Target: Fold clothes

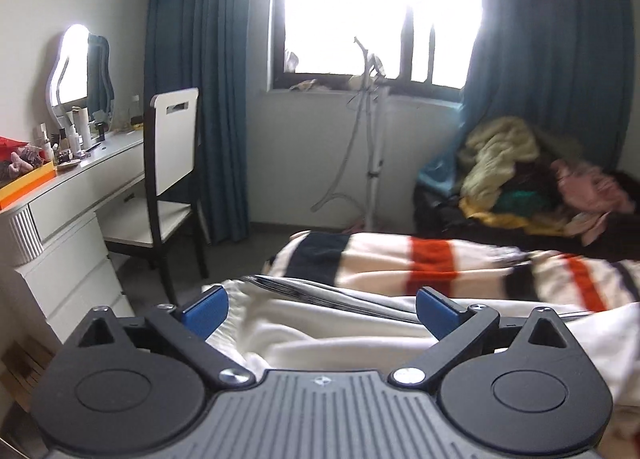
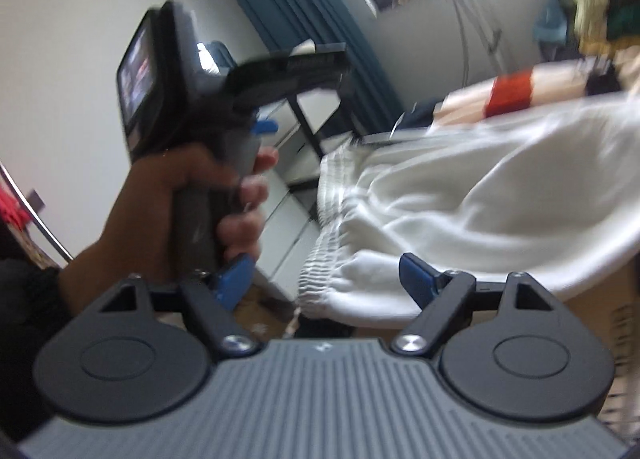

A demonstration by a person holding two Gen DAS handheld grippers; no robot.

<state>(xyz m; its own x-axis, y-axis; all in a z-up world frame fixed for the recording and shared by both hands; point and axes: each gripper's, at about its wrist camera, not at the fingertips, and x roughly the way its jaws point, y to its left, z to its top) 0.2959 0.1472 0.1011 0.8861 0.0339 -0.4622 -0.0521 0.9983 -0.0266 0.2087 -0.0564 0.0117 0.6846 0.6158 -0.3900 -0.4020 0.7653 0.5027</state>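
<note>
Over on the left a white dressing worktop point(image 1: 116, 151) carries a wavy mirror point(image 1: 76, 71), bottles and an orange tray point(image 1: 28, 183), and a white-backed chair point(image 1: 172, 163) is pulled up beside it in front of the teal curtain point(image 1: 200, 79). The left gripper point(image 1: 320, 315) hangs low over the bed, its blue fingers point(image 1: 206, 311) spread wide apart with nothing caught between them; a white garment point(image 1: 320, 335) with a ribbed, elastic-looking edge lies crumpled right under and ahead of them. From the right wrist view the person's left hand point(image 2: 192, 199) is wrapped round the grip of that left gripper, which is blurred. The right gripper point(image 2: 328, 283) also has its fingers point(image 2: 416, 279) parted and empty, pointing at the gathered waistband end of the same white garment point(image 2: 460, 211), which drapes across the bed's near edge; whether the fingertips touch the cloth I cannot tell. Behind the garment a striped blanket point(image 1: 440, 267) in cream, orange and dark bands covers the bed. A white stand with a hose point(image 1: 376, 147) rises below the bright window point(image 1: 380, 7), and farther right a heap of mixed clothes point(image 1: 520, 175) sits piled against the dark curtain.
</note>
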